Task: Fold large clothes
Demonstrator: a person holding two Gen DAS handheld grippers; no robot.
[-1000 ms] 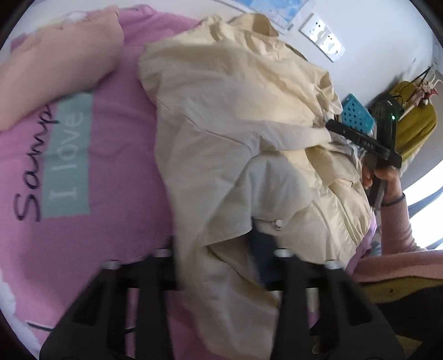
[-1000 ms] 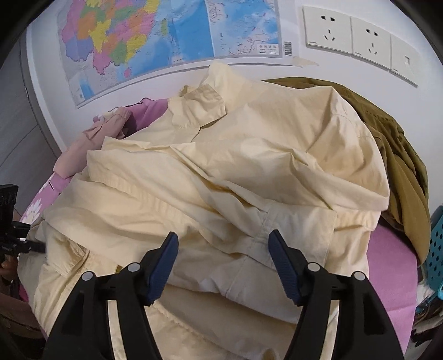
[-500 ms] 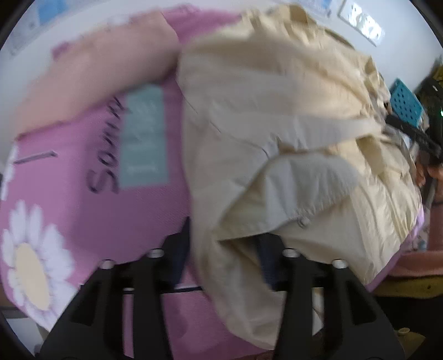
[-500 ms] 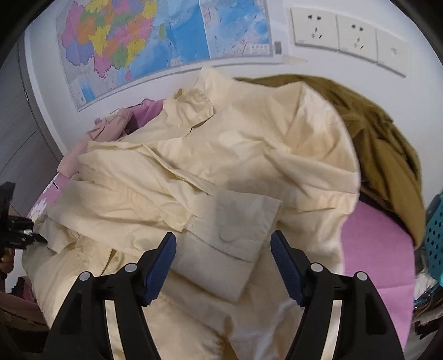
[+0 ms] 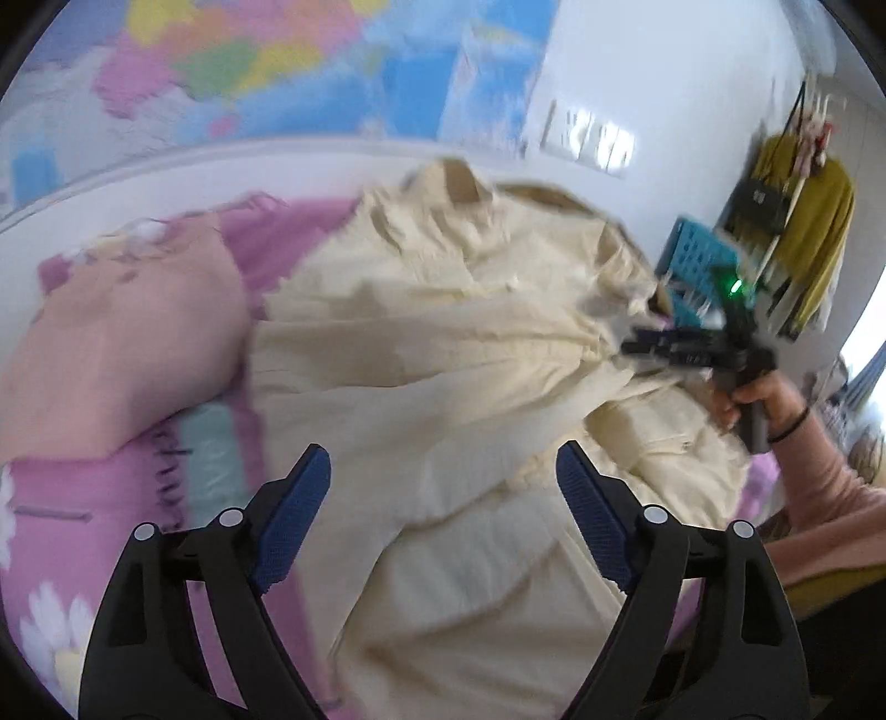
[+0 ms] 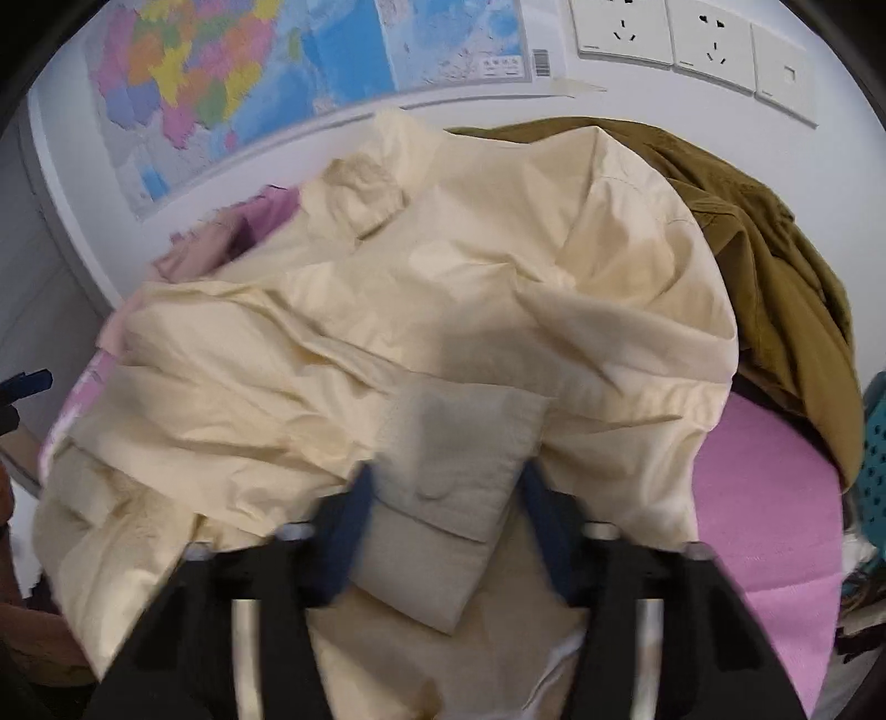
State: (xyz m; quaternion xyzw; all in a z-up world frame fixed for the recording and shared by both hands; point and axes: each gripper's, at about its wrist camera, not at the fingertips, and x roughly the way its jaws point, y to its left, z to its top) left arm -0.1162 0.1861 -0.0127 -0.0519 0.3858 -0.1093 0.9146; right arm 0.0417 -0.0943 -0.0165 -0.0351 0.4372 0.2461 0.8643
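Observation:
A large cream shirt [image 5: 443,343] lies crumpled on a pink bedspread [image 5: 111,498]. My left gripper [image 5: 440,451] hovers above the shirt's near edge. Its jaws are opening wide, with nothing between the blue pads. In the right wrist view the shirt [image 6: 443,310] fills the middle, and its buttoned cuff [image 6: 454,443] lies flat between the fingers of my right gripper [image 6: 447,473]. Those jaws are closing and the pads stand at the cuff's two edges, which are not visibly squeezed. The left wrist view shows the right gripper [image 5: 631,349] at the shirt's far side, held by a hand [image 5: 758,399].
A peach garment [image 5: 122,354] lies on the bed to the left. An olive garment [image 6: 775,249] is heaped behind the shirt against the wall. A teal basket [image 6: 875,443] stands at the right edge. A map [image 6: 249,72] and wall sockets [image 6: 664,33] hang above.
My left gripper let go of the shirt's edge, opened wide and rose, so the wall map came into view. The right gripper's jaws narrowed around the cuff.

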